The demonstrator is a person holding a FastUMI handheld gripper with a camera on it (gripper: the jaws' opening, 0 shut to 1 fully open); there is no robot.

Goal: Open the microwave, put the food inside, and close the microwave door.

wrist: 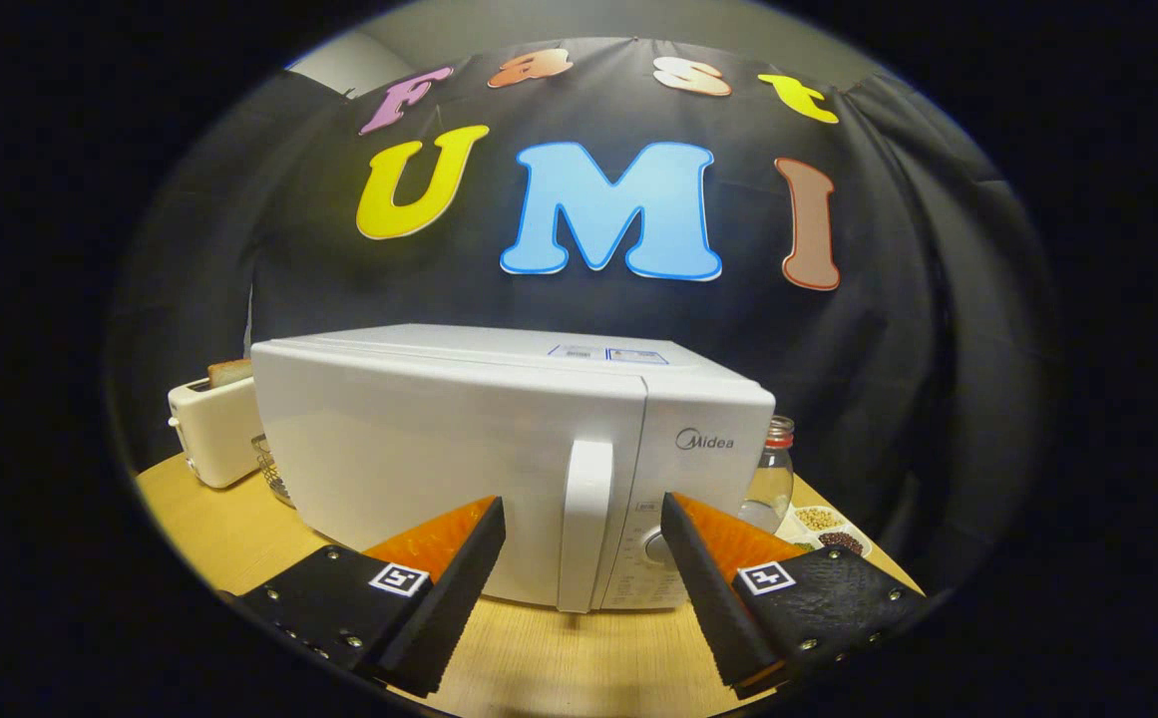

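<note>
A white microwave [459, 439] stands on the wooden table [559, 658] with its door shut. Its upright white door handle [583, 524] sits at the door's right side, next to the control panel with a round knob [654, 545]. My gripper [583, 519] is open, held a short way in front of the microwave. The handle lies just ahead of the fingers, in line with the gap between them. Nothing is held between the fingers. No food for the microwave can be told apart here.
A cream toaster [214, 429] with a slice of bread [228, 373] stands left of the microwave, a wire basket [272, 469] beside it. Right of the microwave are a clear bottle with a red cap [770, 479] and a white tray of beans [826, 529].
</note>
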